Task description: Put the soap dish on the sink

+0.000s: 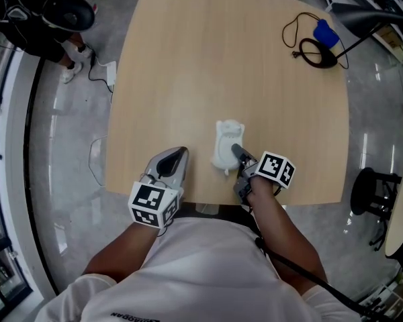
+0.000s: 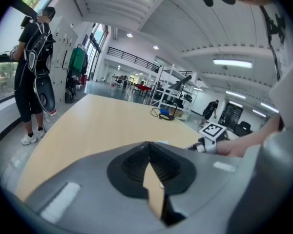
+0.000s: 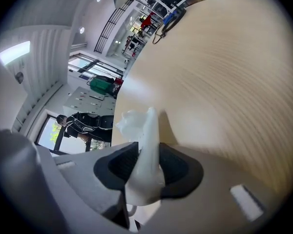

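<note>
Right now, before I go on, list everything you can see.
table: one, light wood, centre of head view
soap dish: one, white, at table's near edge, in the right tongs
cable loop: one, black, table's far right corner
blue item: one, beside the cable loop; cannot tell what it is
lamp: one, black, over the far right corner
stool: one, black, floor right of table
bystander: one, in black, floor far left
left tongs: shut, empty, over near edge
right tongs: shut on the soap dish
</note>
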`<state>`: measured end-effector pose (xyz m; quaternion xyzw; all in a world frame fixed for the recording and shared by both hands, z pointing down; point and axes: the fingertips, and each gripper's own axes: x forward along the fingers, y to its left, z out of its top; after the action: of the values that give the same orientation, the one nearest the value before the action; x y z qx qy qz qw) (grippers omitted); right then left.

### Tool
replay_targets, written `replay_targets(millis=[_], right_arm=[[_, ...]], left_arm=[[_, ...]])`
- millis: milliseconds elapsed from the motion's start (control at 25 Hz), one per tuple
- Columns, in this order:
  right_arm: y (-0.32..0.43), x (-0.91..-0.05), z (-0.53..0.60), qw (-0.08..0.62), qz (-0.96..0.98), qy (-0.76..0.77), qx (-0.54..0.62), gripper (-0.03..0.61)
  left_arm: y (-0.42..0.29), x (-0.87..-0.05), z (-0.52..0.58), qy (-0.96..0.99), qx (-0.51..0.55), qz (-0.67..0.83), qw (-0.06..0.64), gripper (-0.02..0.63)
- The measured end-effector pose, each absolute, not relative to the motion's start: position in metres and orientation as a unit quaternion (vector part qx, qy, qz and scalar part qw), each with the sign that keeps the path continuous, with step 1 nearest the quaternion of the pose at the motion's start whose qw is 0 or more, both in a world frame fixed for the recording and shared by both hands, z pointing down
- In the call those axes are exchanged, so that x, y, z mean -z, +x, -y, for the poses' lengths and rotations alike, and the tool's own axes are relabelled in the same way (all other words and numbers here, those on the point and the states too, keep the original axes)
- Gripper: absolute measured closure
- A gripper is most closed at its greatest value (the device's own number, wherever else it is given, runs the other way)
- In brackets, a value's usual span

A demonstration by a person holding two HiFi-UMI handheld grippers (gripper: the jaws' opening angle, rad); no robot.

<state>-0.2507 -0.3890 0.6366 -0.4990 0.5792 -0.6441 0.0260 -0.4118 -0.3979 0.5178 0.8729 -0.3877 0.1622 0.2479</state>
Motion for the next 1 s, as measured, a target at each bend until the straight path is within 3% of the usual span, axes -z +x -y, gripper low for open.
replay_targets(millis=[1000], right_arm=[[-0.242, -0.631, 0.395, -0.001, -0.586, -0.5, 0.638, 0.405]], left_arm=[[-0.415, -0.514, 0.398, 0.875, -0.158, 0.38, 0.255, 0.604]])
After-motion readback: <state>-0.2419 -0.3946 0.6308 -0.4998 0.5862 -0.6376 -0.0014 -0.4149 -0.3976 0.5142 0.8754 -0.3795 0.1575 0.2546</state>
